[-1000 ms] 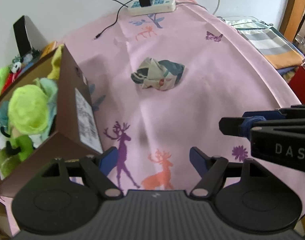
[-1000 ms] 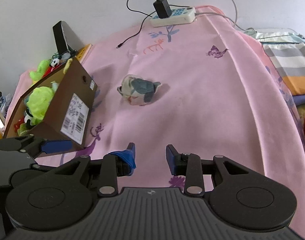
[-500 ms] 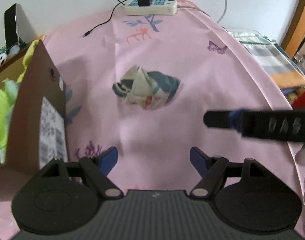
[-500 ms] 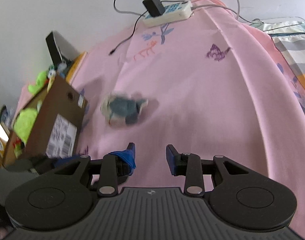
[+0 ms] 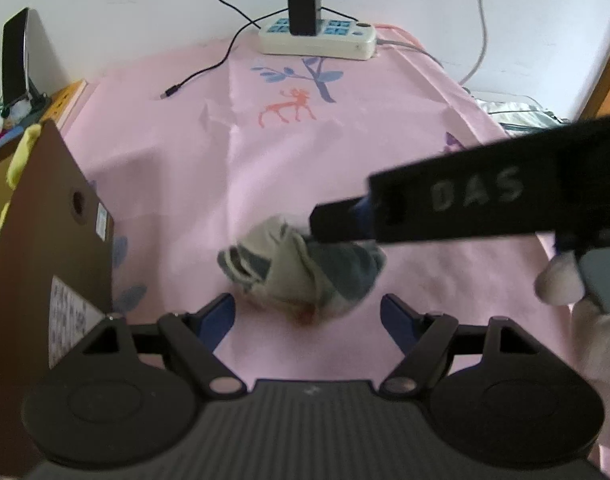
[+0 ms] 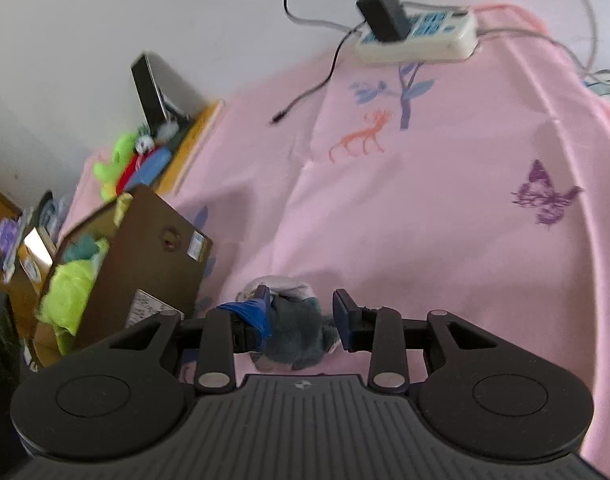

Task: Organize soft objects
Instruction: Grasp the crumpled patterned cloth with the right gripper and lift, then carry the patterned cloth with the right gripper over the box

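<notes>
Now two grippers work over one crumpled cloth (image 5: 301, 270), a grey, beige and slate-blue bundle lying on the pink printed sheet (image 5: 345, 152). The left gripper (image 5: 307, 312) hangs just short of the bundle with its jaws spread wide and nothing between them. The right gripper (image 6: 301, 312) reaches in from the right side of the left view as a dark bar lettered DAS; its jaws have just been opening a little, and in its own view the cloth sits between the two blue pads (image 6: 261, 312), the left pad against the fabric, the right one seeming just clear of it, so the bundle looks straddled rather than clamped. The bundle's long axis runs roughly left to right across the left view, its slate-blue end toward the right gripper.

To the left stands one brown cardboard box (image 6: 145, 256), open on top, holding lime-green and teal soft toys (image 6: 71, 284). Beyond it more plush pieces (image 6: 121, 164) lie at the sheet's edge. At the far edge, against the white wall, sits one white power strip (image 5: 317, 42) with one black adapter (image 5: 304, 12) plugged in.
</notes>
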The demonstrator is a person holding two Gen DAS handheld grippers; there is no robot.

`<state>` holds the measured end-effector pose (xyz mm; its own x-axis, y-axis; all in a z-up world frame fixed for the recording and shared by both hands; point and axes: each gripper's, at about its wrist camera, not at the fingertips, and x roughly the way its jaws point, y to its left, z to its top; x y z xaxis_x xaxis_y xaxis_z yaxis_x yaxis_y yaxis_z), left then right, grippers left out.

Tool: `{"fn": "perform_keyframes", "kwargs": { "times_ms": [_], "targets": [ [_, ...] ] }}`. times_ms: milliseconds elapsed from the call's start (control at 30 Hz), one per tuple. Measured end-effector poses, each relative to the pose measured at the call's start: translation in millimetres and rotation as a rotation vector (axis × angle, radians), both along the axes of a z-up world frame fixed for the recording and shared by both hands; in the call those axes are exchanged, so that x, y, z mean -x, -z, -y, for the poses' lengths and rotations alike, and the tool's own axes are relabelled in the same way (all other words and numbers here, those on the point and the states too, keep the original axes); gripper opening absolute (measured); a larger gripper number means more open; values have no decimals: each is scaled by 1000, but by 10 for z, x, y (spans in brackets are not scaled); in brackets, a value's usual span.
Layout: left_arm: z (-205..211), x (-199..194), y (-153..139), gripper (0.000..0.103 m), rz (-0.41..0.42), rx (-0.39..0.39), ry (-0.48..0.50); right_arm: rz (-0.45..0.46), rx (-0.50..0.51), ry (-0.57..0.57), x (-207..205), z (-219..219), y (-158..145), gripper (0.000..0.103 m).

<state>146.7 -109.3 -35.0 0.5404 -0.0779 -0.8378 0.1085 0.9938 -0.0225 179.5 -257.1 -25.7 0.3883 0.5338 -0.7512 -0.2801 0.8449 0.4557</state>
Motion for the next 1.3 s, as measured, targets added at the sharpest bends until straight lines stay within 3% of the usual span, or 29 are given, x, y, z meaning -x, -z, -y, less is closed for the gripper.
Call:
{"fn": "perform_keyframes", "kwargs": {
  "times_ms": [200, 333, 567, 767, 967, 1100, 1300],
  "targets": [
    [-77, -161, 105, 78, -26, 5, -15, -63, -41, -73, -146, -48, 119, 19],
    [-77, -134, 103, 73, -8, 15, -4, -114, -84, -80, -141, -13, 155, 22],
    [-52, 71, 80, 66, 2, 10, 50, -93, -78, -84, 132, -37, 110, 22],
    [-72, 463, -8, 65, -10, 25, 119, -83, -74, -50, 580, -48, 19, 21],
    [-181, 1021, -77, 64, 10, -15, 221, -166, -146, 56, 1072, -94, 0, 21],
    [-420, 1321, -126, 64, -1, 0, 258, -190, -132, 61, 1358, -324, -58, 21],
    [-806, 1572, -320, 62, 58, -38, 279, -131, -108, 41, 1576, -821, -245, 21]
  ]
}}
